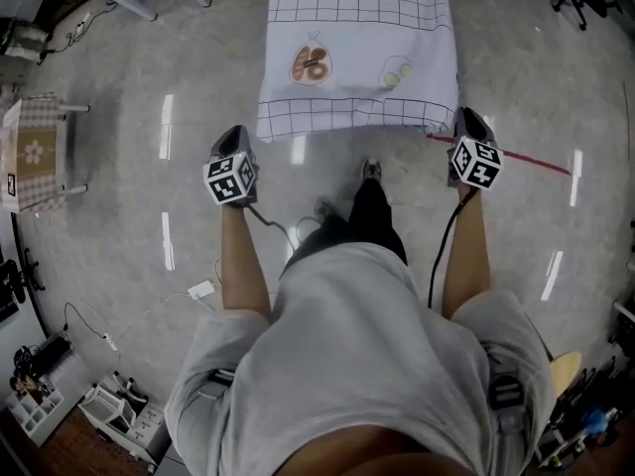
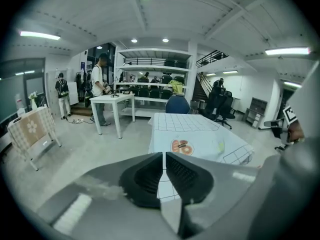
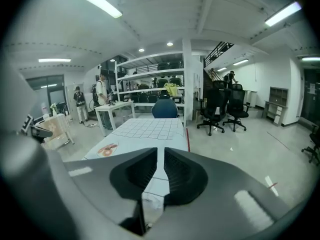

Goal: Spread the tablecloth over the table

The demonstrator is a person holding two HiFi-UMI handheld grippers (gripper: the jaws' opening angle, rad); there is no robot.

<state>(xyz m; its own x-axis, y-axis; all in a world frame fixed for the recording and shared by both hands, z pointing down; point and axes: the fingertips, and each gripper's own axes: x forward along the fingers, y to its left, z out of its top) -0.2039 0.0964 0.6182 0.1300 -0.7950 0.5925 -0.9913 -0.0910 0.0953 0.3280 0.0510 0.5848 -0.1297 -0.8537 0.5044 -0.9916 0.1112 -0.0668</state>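
Grey-shirted shoulders [image 1: 347, 365] fill the bottom of the head view, and both arms are stretched forward to the near edge of the tablecloth [image 1: 357, 48]. It's draped over the table already, grid side up, near hem hanging toward the floor. Right gripper [image 1: 468, 117] has its nose at the near right corner. Left gripper [image 1: 234, 132] hangs just beside the near left corner, apart from the fabric. Left jaws are pressed all but together on nothing. Right jaws stand a slit apart, with a crumple of white hem low in the gap, not visibly pinched.

My read: this is the final squaring-up. To do it well, take each corner by the hem only and pull both sides evenly and low. Watch that the brown print [image 1: 311, 64] doesn't drift off line.

Now the views. From above you get the whole hem line and a red floor stripe [image 1: 516, 157] running out past the right gripper. Only the right gripper view shows the cloth's far end reaching a blue chair [image 3: 165, 109]. Only the left gripper view shows a white table [image 2: 112, 100] with someone standing at it.
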